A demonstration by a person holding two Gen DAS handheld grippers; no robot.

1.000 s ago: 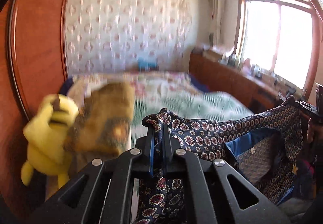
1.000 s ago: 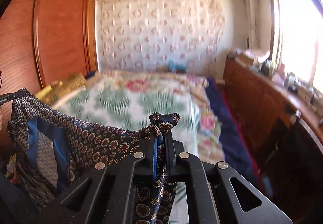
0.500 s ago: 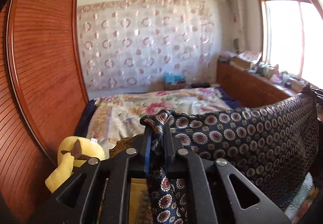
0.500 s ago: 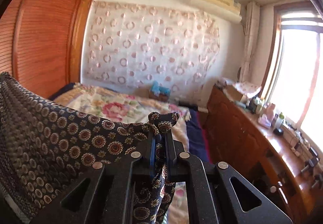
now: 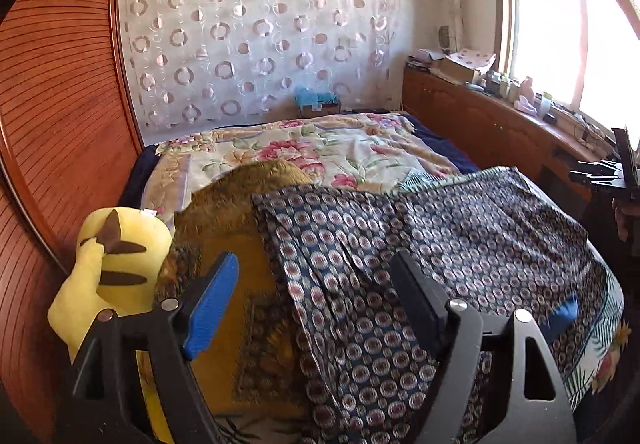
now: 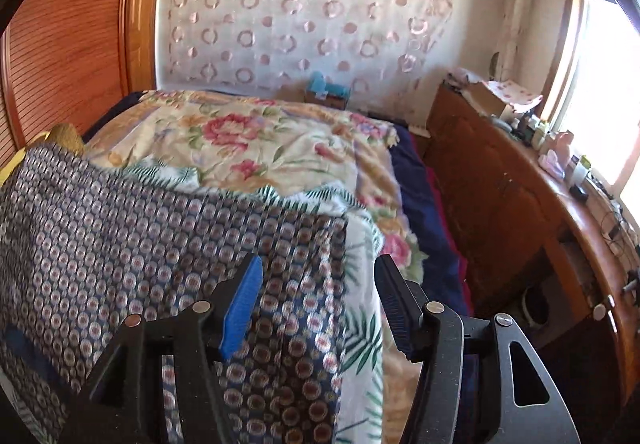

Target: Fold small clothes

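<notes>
Patterned garment (image 5: 460, 244) lies spread on bed (image 6: 280, 148) for folding; left gripper (image 5: 316, 296) at 6 o'clock, right gripper (image 6: 320, 296), jaws just opened, apart, clamping nothing.

Right hand-held gripper (image 6: 318, 298) has just been opening, jaws apart above the patterned garment (image 6: 132, 244) spread on the bed (image 6: 280, 148).

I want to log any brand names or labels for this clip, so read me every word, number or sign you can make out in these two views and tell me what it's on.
No text can be read in either view.
Patterned garment: printed medallions only, no lettering.
Yellow plush toy: a small white tag at its top, too small to read.
Boxes and bottles on the wooden counter: any labels are too small and blurred to read.
</notes>
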